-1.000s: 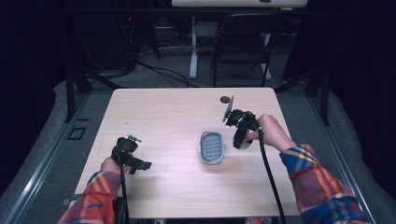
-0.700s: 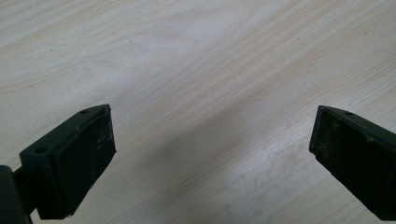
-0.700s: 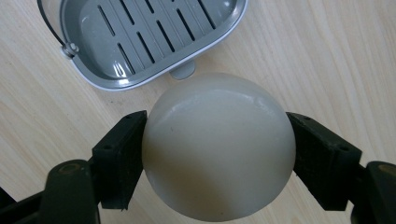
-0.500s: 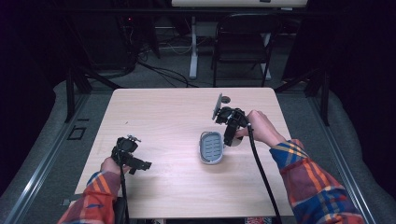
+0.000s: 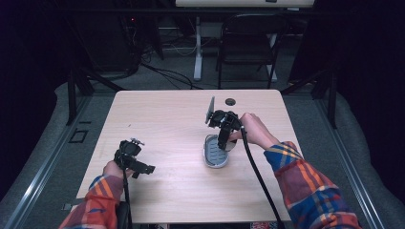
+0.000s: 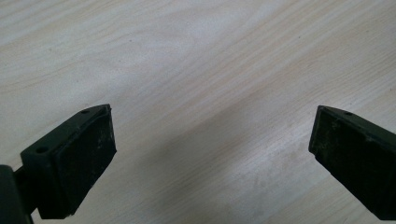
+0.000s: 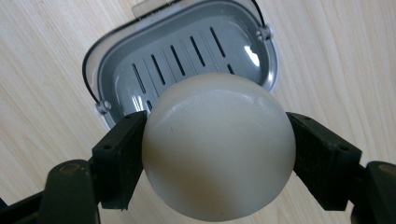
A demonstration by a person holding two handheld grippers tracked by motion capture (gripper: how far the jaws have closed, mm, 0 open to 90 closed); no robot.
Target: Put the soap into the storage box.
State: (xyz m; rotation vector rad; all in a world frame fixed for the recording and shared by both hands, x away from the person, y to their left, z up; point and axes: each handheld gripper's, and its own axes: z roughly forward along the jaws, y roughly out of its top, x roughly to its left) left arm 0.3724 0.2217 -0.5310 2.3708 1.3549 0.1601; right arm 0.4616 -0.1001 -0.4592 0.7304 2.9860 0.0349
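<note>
Over the soap dish [image 7: 187, 51] | right gripper [image 7: 217, 154] jaws clamp a soap bar [image 7: 218, 147] (slots visible close-up) | left gripper [image 6: 212, 154] jaws wide.

High view overlooks the table [image 5: 162, 119] (gripper views close, downward).

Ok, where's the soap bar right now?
The soap bar is clamped in the right hand-held gripper, just above the grey soap dish at the table's middle right in the high view.
</note>
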